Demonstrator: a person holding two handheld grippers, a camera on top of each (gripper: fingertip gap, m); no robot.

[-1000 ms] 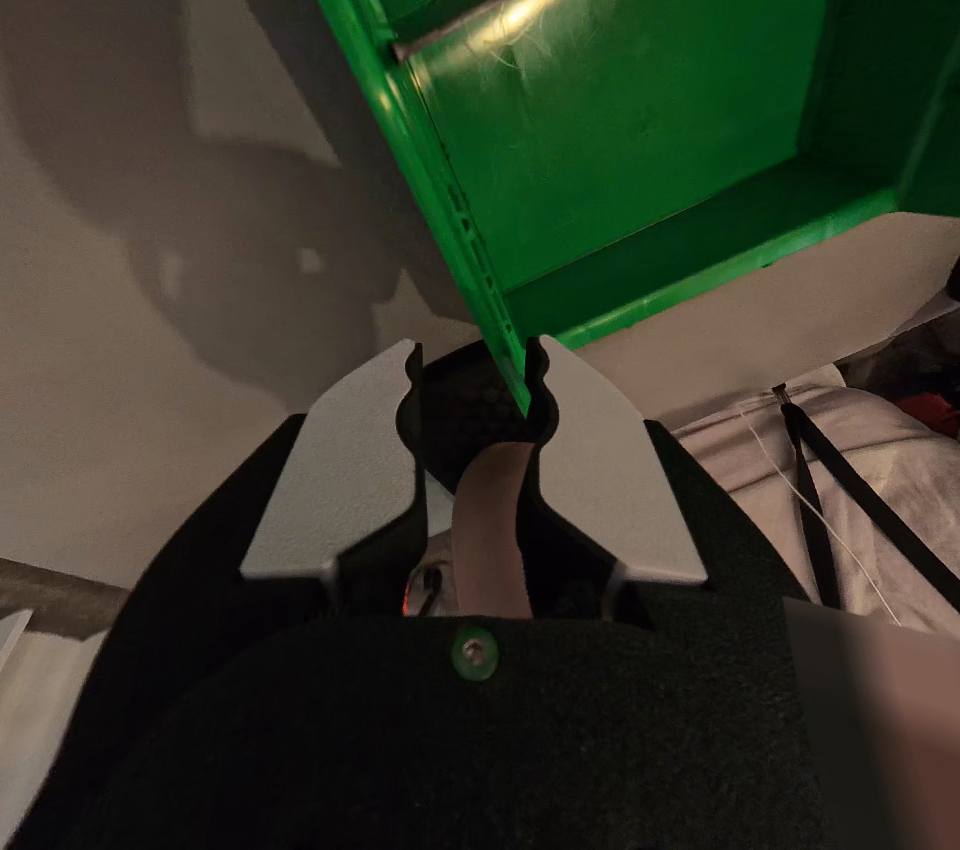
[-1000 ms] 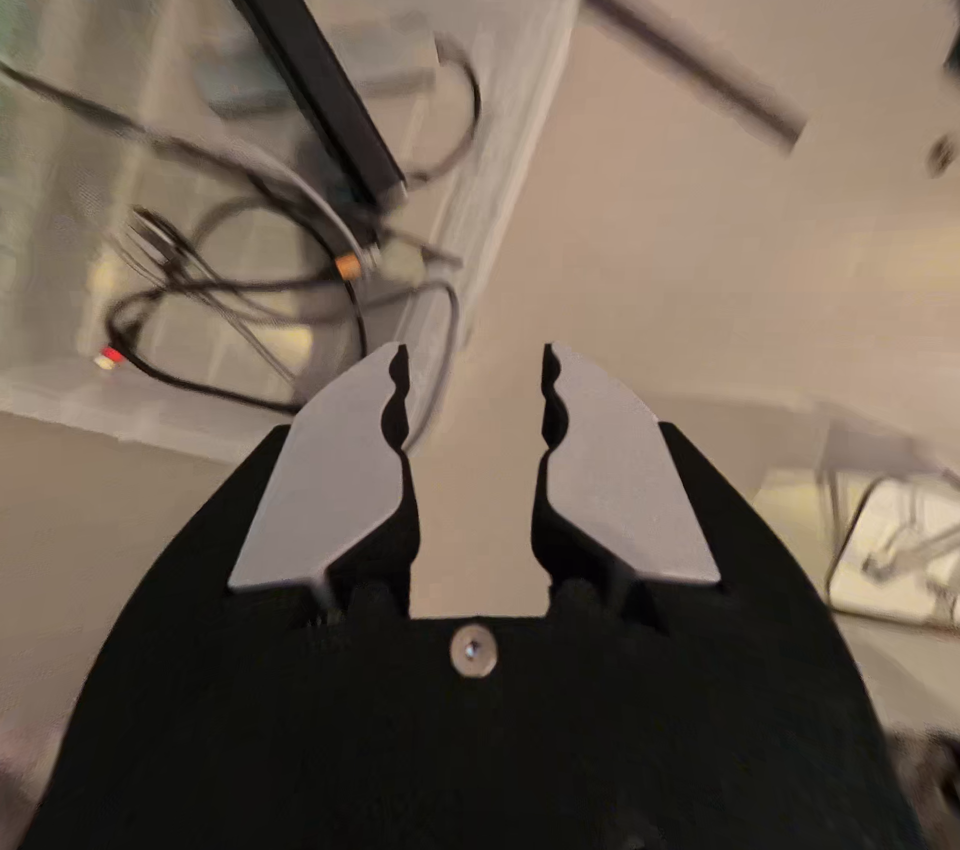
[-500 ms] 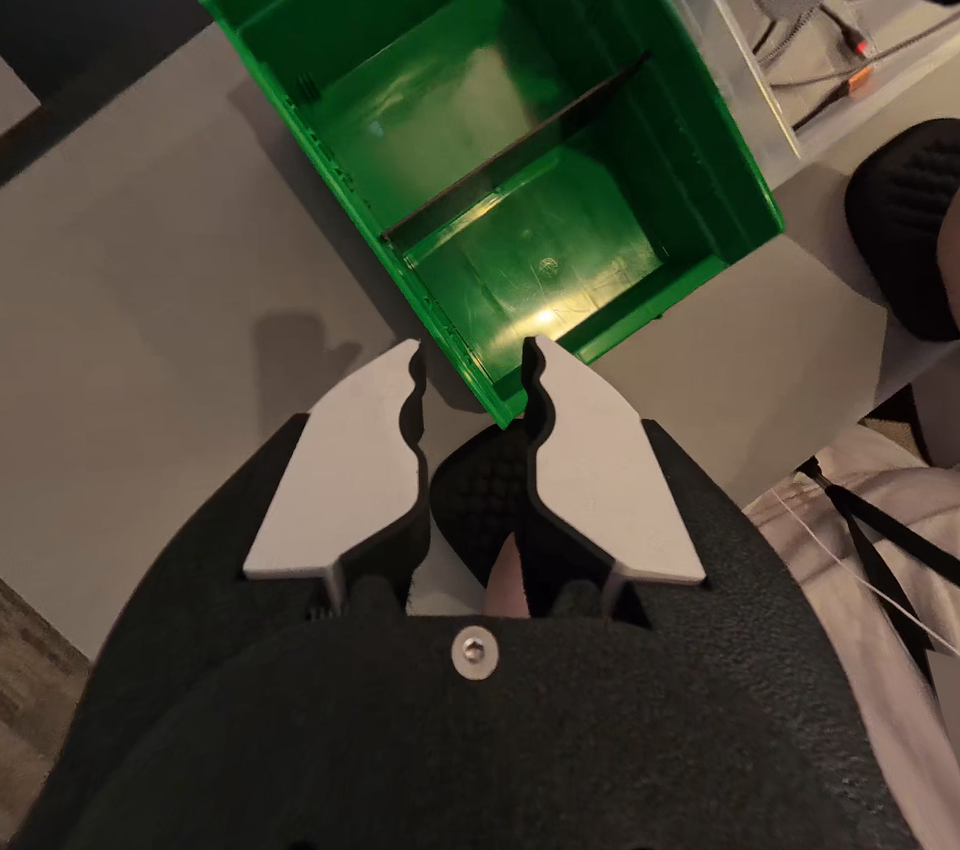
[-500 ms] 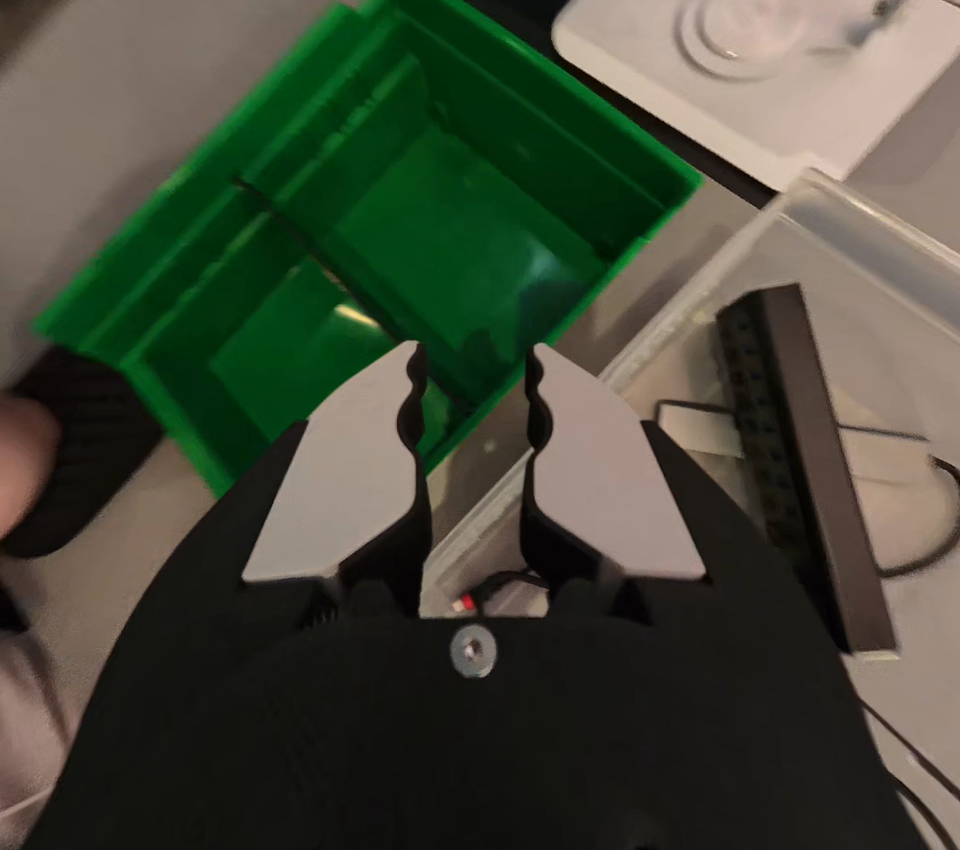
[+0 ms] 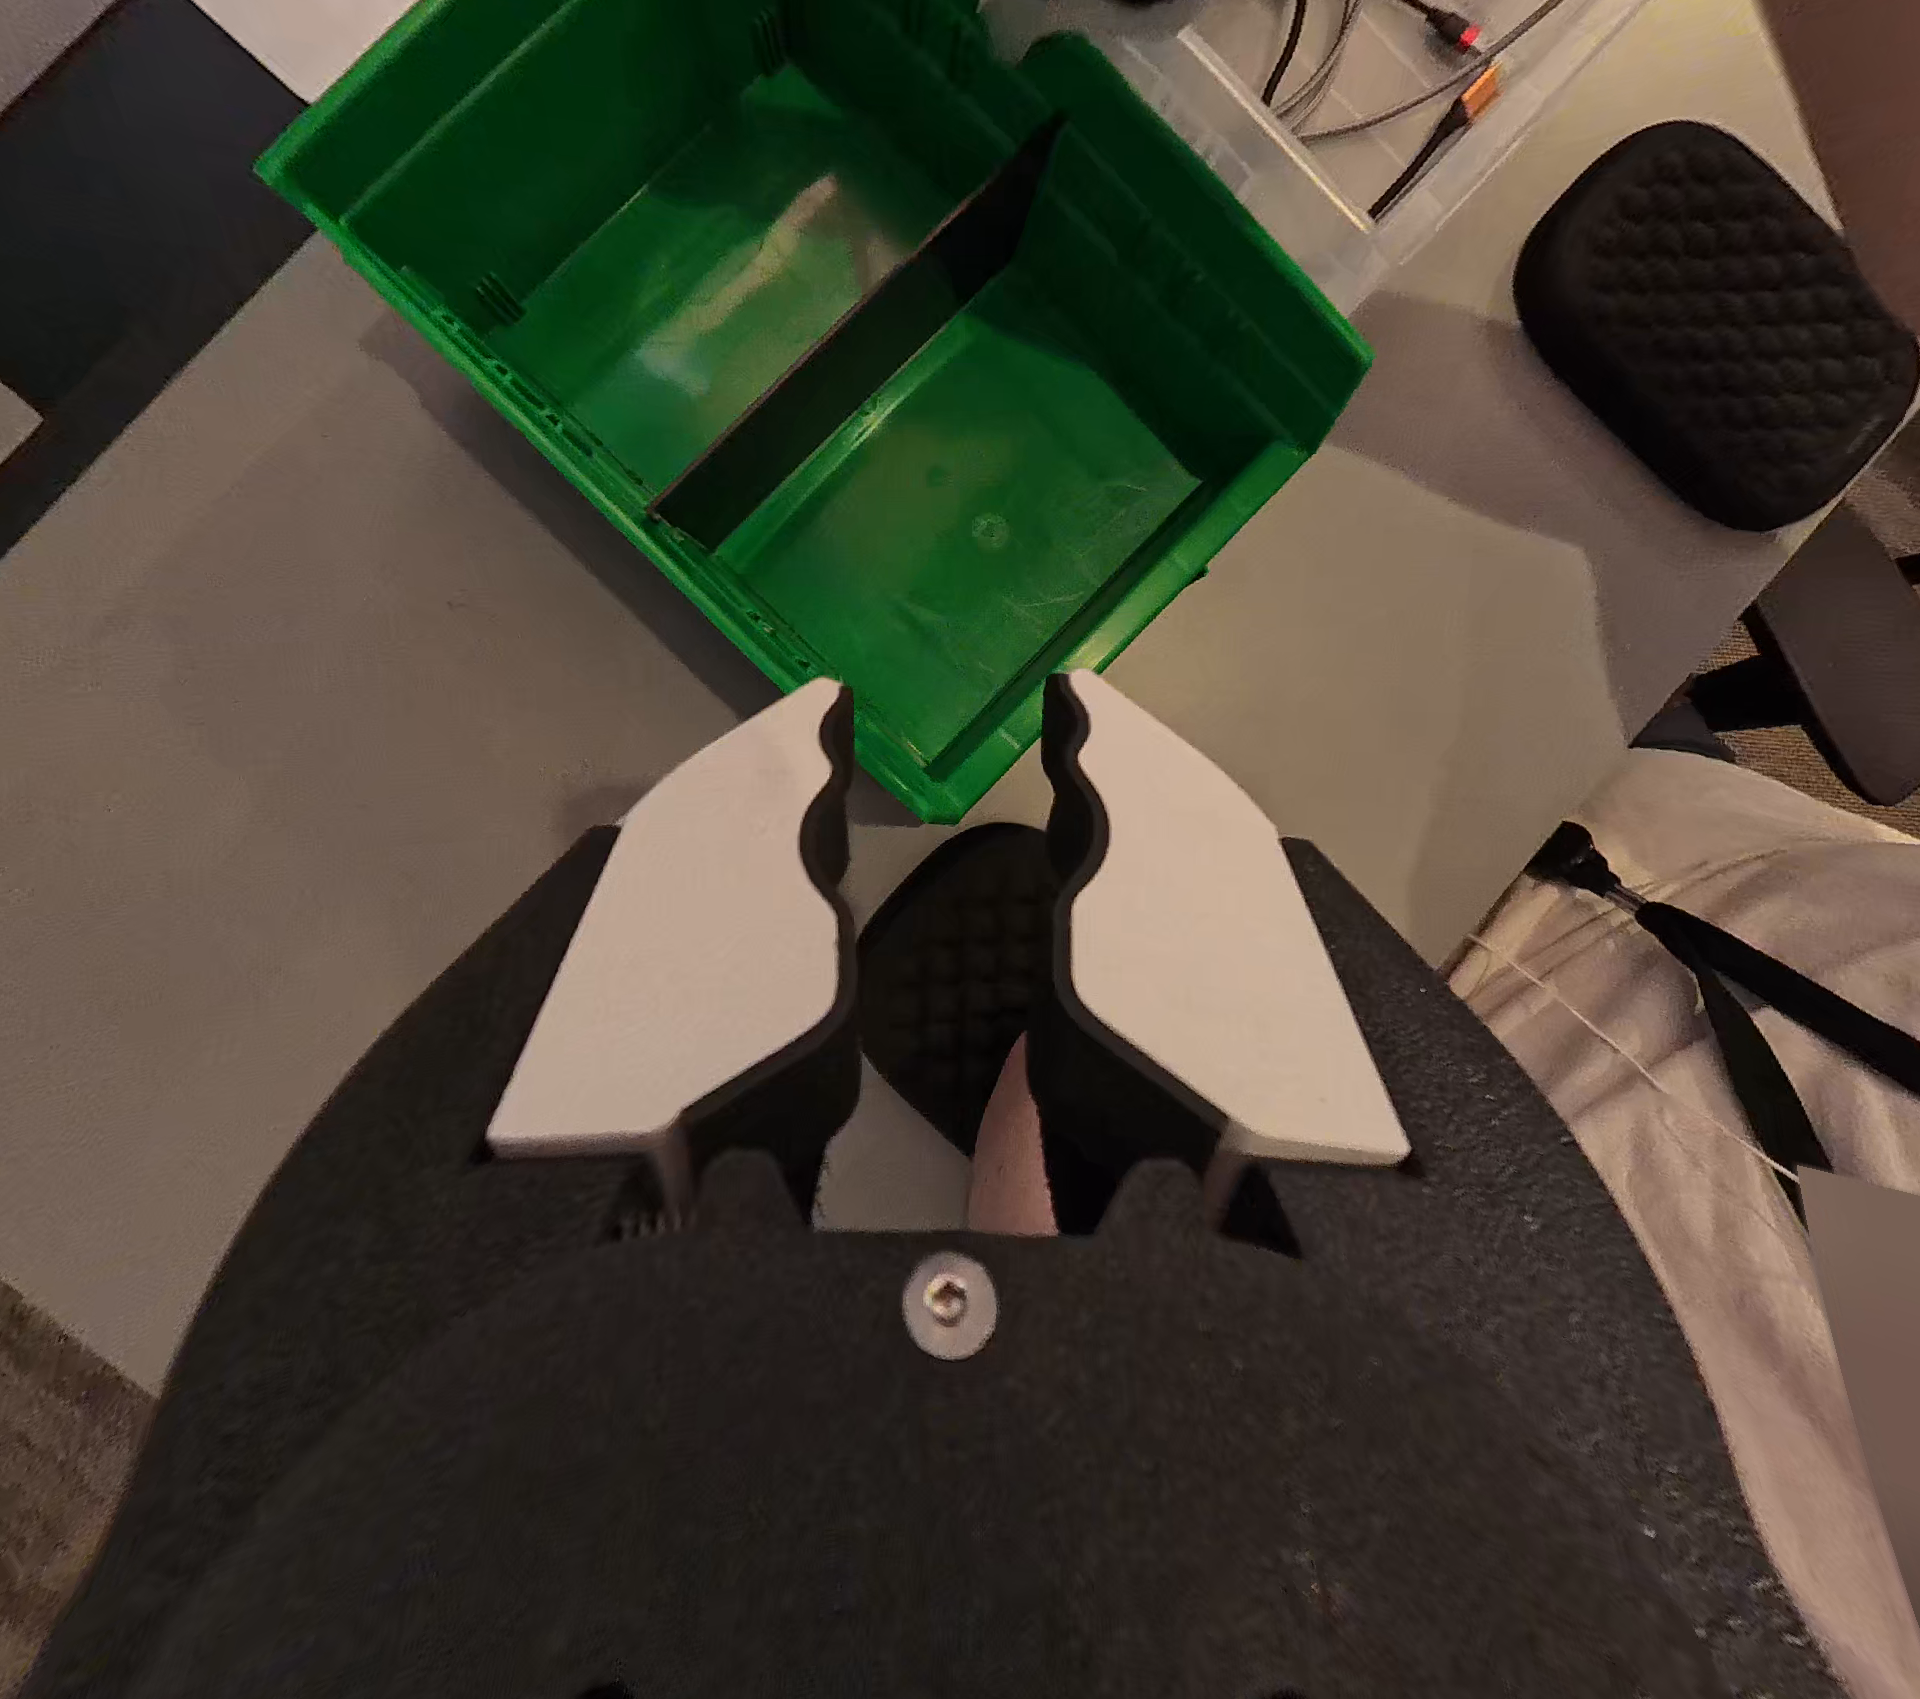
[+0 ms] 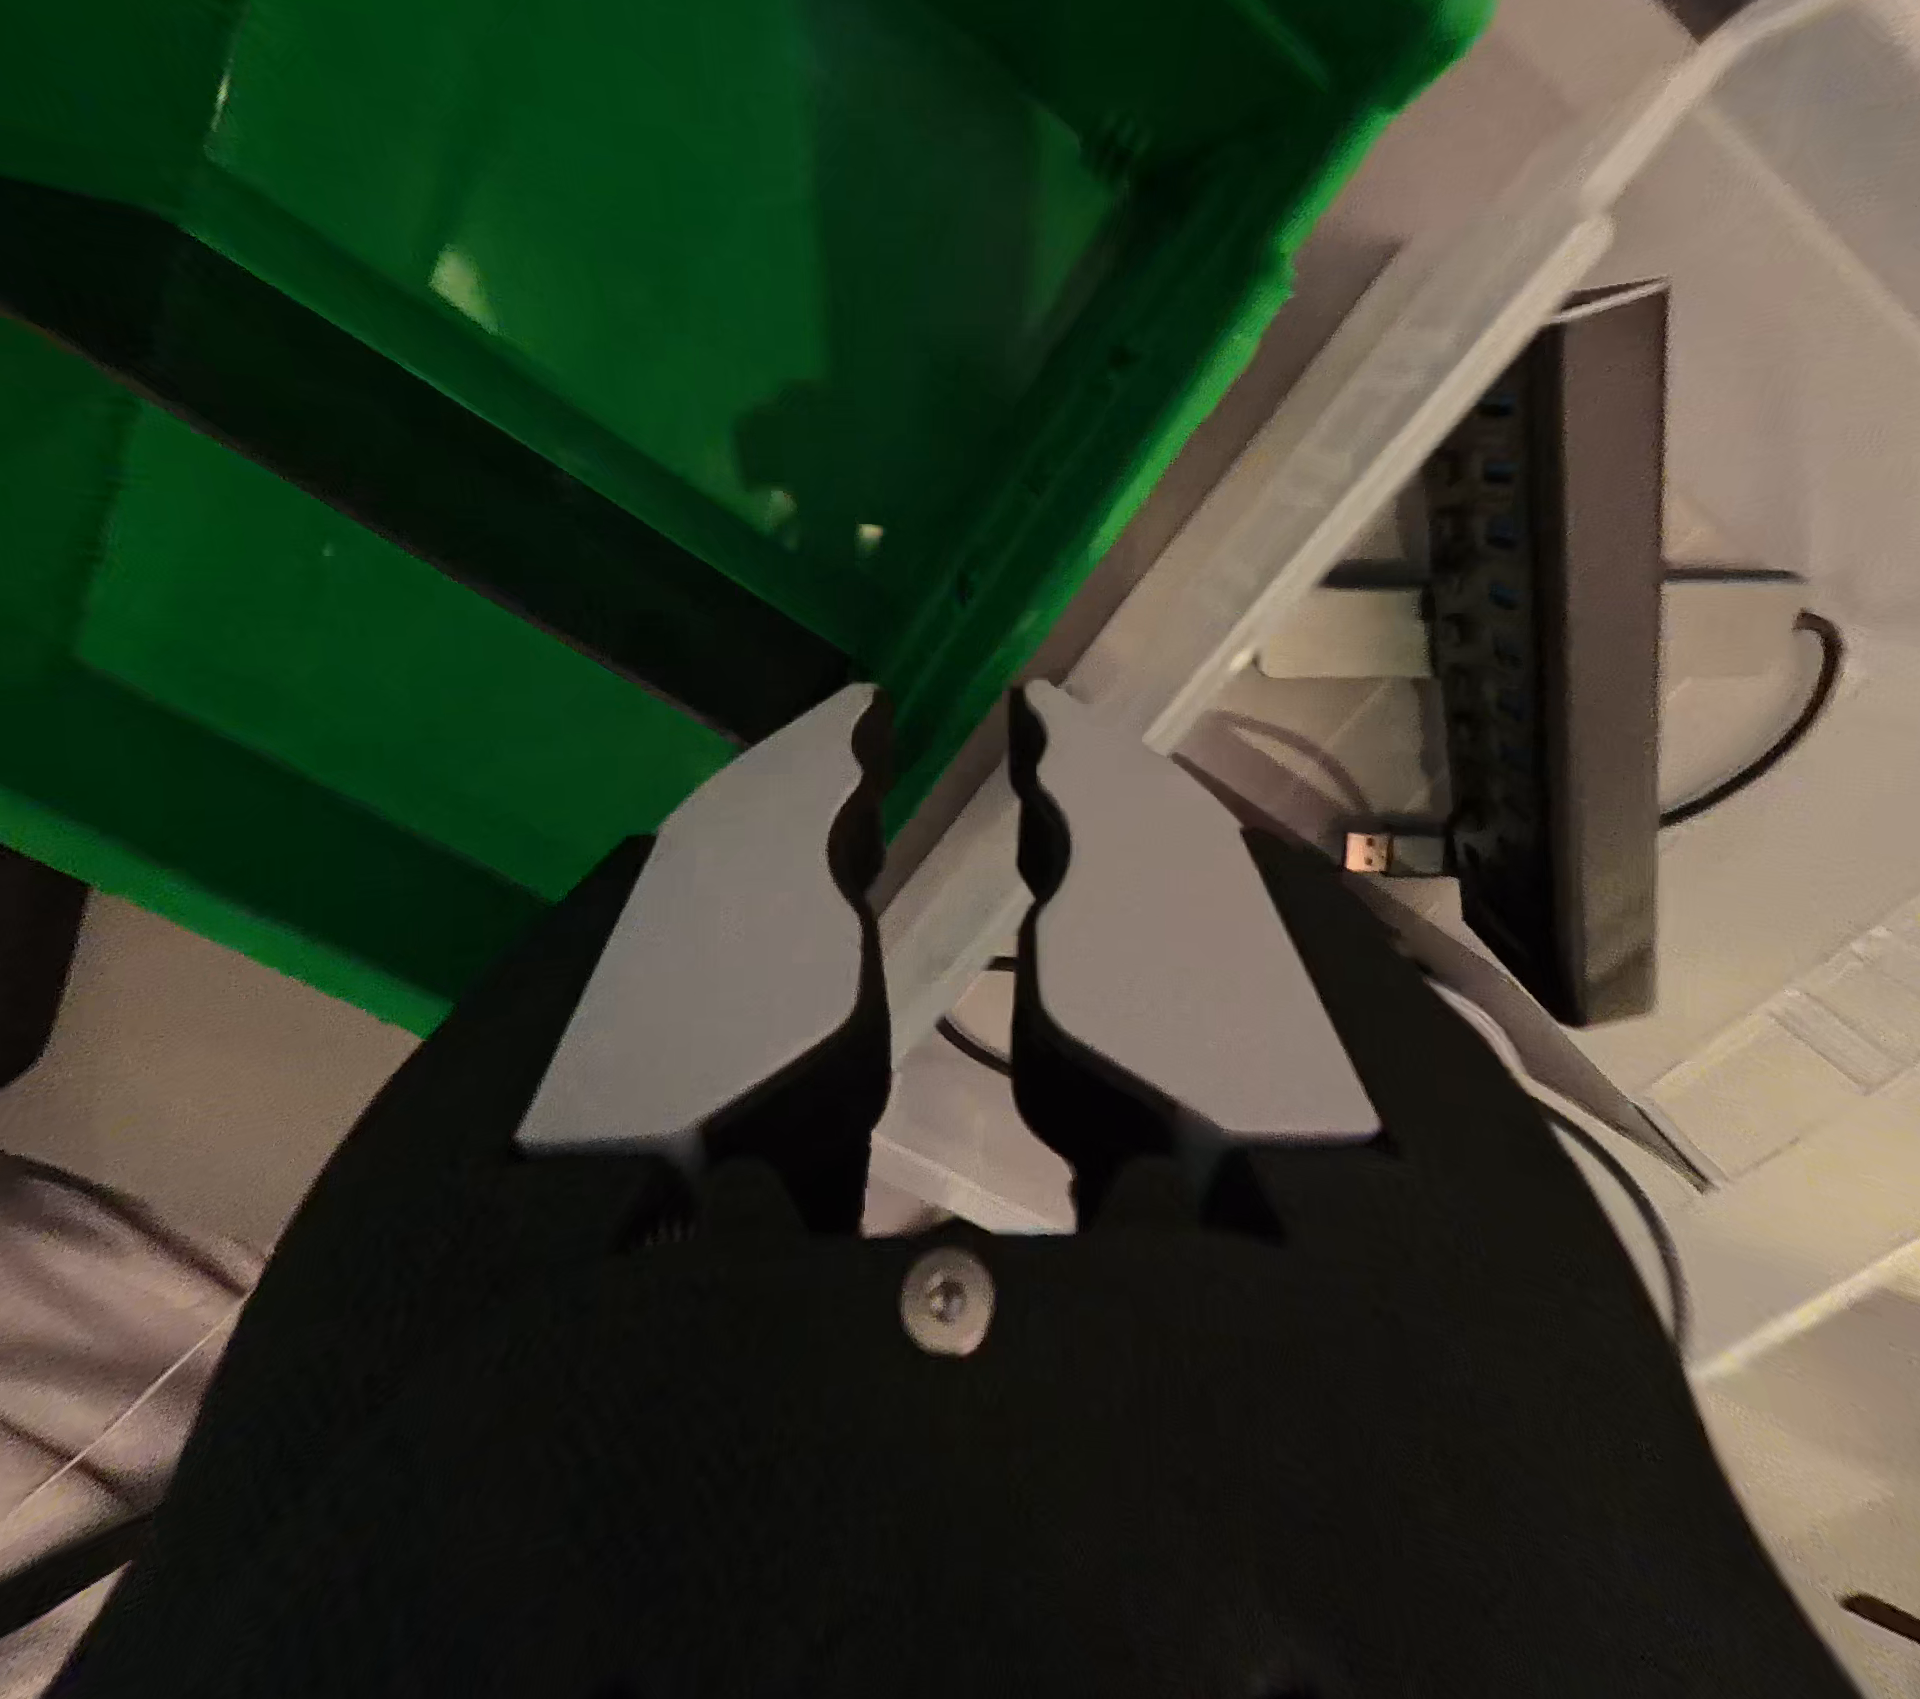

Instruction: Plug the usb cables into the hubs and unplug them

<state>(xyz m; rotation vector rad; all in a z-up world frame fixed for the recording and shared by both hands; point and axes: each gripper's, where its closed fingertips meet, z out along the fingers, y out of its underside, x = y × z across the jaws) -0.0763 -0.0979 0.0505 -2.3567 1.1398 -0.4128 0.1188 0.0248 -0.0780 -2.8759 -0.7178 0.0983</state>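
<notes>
Two grippers are in play, and neither holds anything. Farthest left, the left gripper (image 5: 948,699) hovers with its jaws spread over the near corner of the green bin (image 5: 582,122), whose two compartments, split by a dark divider (image 5: 862,330), look bare. Right of the bin stands a clear tub (image 5: 1278,137) on the table (image 5: 260,610), and the task's things lie in it: a tangle of usb cables (image 5: 1340,2) with red and orange plug ends, and a long black hub (image 6: 1558,662) propped on edge, one cable plug (image 6: 1392,852) lying just beside its port row. The right gripper (image 6: 951,699), jaws parted by a narrow gap and empty, sits above the tub's near wall beside the bin. Judging by this, the step in hand is the reach for a first plug. To do it well, the right gripper should drop inside the tub wall, pinch the plug body rather than the cord, and square it to a port; the left gripper would best cross over and steady the hub, since a hub on edge will likely tip under a push.
</notes>
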